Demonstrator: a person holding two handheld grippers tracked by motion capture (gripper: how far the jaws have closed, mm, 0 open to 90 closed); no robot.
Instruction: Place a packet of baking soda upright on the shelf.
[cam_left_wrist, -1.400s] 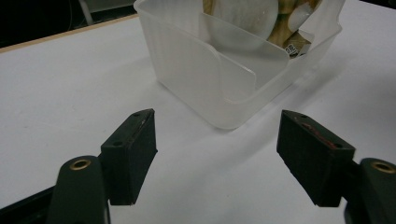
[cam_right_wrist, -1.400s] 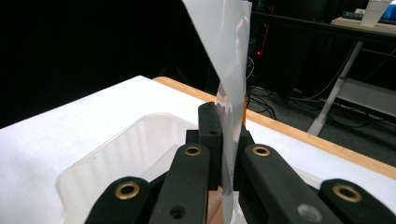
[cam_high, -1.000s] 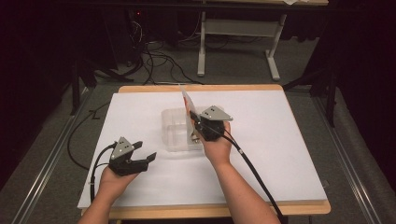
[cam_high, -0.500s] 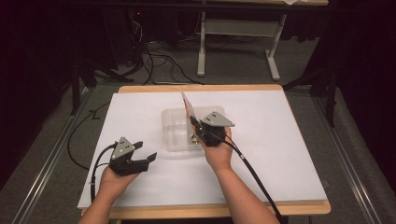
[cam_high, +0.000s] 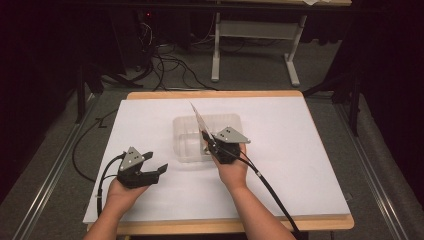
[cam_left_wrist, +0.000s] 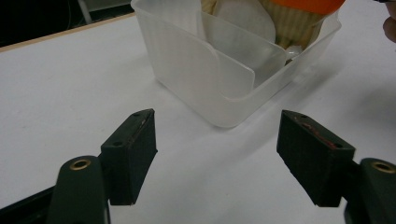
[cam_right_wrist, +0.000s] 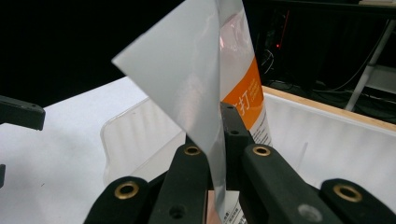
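Note:
A clear plastic container (cam_high: 186, 131) stands in the middle of the white table top. My right gripper (cam_high: 206, 142) is at the container's near right corner, shut on a flat white packet (cam_high: 198, 116) with an orange printed panel. The packet (cam_right_wrist: 196, 88) rises edge-on from between the shut jaws, over the container (cam_right_wrist: 135, 130). My left gripper (cam_high: 158, 171) rests low at the front left, open with nothing between its fingers. In the left gripper view (cam_left_wrist: 217, 140) it faces the container (cam_left_wrist: 205, 74), a short way off, with pale items and an orange piece (cam_left_wrist: 308, 3) inside.
The white sheet (cam_high: 300, 150) covers a wooden table (cam_high: 235, 225) with bare room on the right and far left. Cables (cam_high: 270, 187) trail from both grippers toward the near edge. Beyond the table are a dark floor with cables and a white table frame (cam_high: 255, 30).
The right hand has sunk a little with the packet, bringing it lower over the container. The left hand has stayed still.

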